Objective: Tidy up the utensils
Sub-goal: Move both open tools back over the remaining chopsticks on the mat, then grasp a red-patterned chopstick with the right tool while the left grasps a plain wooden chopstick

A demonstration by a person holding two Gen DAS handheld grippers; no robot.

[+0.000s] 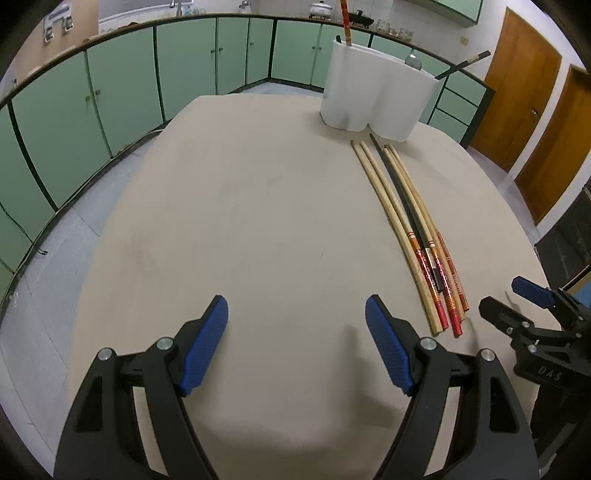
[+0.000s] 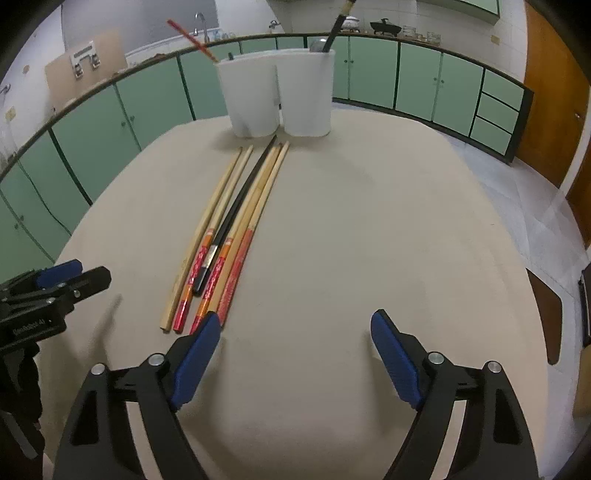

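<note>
Beige tabletop (image 1: pixel 240 221) wide open ahead of both grippers; only obstacles: row of wooden and black chopsticks (image 2: pixel 229 229), white lobed plastic holder (image 2: pixel 277 92) at far edge.

A home kitchen. Pale green cabinets (image 1: pixel 122 96) with small knobs run along the wall across the top of both views, under a dark counter edge. A tap (image 2: pixel 200 18) stands at upper left of the right wrist view, a wok (image 2: pixel 384 26) and pot (image 1: pixel 322 8) near the top, wooden doors (image 1: pixel 517 88) at right.
</note>
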